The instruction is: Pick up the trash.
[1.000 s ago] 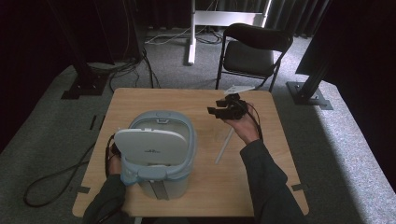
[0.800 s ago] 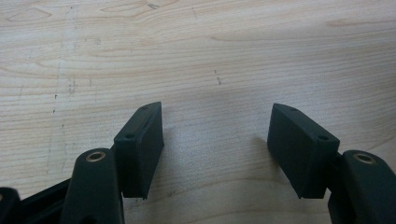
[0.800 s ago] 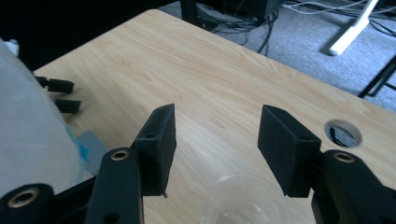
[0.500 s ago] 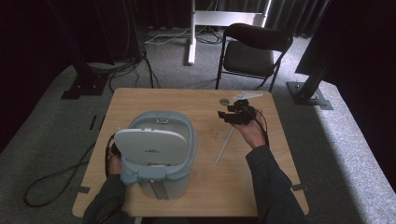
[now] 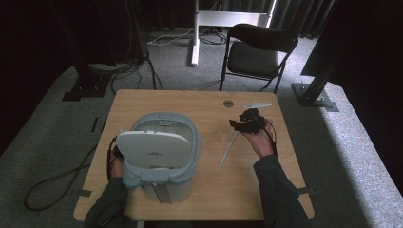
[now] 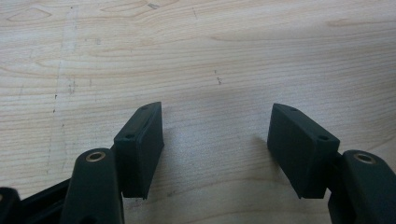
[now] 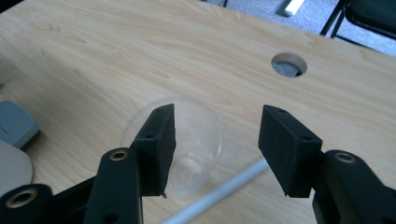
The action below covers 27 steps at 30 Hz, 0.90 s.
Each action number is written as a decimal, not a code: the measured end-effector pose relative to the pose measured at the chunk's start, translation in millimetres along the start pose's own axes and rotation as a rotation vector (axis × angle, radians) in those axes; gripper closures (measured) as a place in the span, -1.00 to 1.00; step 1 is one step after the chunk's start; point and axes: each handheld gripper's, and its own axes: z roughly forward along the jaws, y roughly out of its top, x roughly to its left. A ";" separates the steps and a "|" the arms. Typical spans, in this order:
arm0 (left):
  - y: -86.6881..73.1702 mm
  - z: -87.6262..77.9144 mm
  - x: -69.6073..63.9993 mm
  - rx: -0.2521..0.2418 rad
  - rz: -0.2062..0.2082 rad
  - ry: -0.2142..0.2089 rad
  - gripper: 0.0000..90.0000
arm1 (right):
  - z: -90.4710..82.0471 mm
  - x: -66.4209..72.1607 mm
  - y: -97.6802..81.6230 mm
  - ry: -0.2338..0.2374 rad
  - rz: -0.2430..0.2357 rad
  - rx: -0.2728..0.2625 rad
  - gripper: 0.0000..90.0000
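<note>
A pale blue-grey cooker (image 5: 164, 156) stands at the table's left with its white lid (image 5: 152, 149) raised. A person's left hand (image 5: 115, 165) rests against its left side. My left gripper (image 6: 215, 149) is open, with bare wood between its jaws. A clear plastic cup (image 5: 222, 137) stands upright right of the cooker, beside a white rod (image 5: 228, 148) lying on the table. My right gripper (image 5: 244, 124) hovers just right of the cup. In the right gripper view it (image 7: 215, 149) is open, the cup (image 7: 191, 140) showing behind its left jaw and the rod (image 7: 229, 189) lying below.
A round cable hole (image 5: 228, 103) (image 7: 289, 64) is set in the wooden table (image 5: 157, 102) near its far edge. A black folding chair (image 5: 256, 52) stands behind the table. A black cable (image 5: 57, 178) loops on the floor at the left.
My right gripper has moved right and sunk toward the table, ending close beside the clear cup. Its jaws stand as wide as before. The left hand and cooker have not moved.
</note>
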 end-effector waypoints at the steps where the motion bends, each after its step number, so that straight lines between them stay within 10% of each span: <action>1: 0.0 0.0 0.0 0.000 0.000 0.000 -0.20 | 0.3 -0.3 -2.7 -0.001 0.007 0.005 0.00; 27: 0.0 0.0 0.0 0.000 0.000 0.000 -0.20 | 20.3 17.1 -61.8 -0.041 0.031 0.098 -0.34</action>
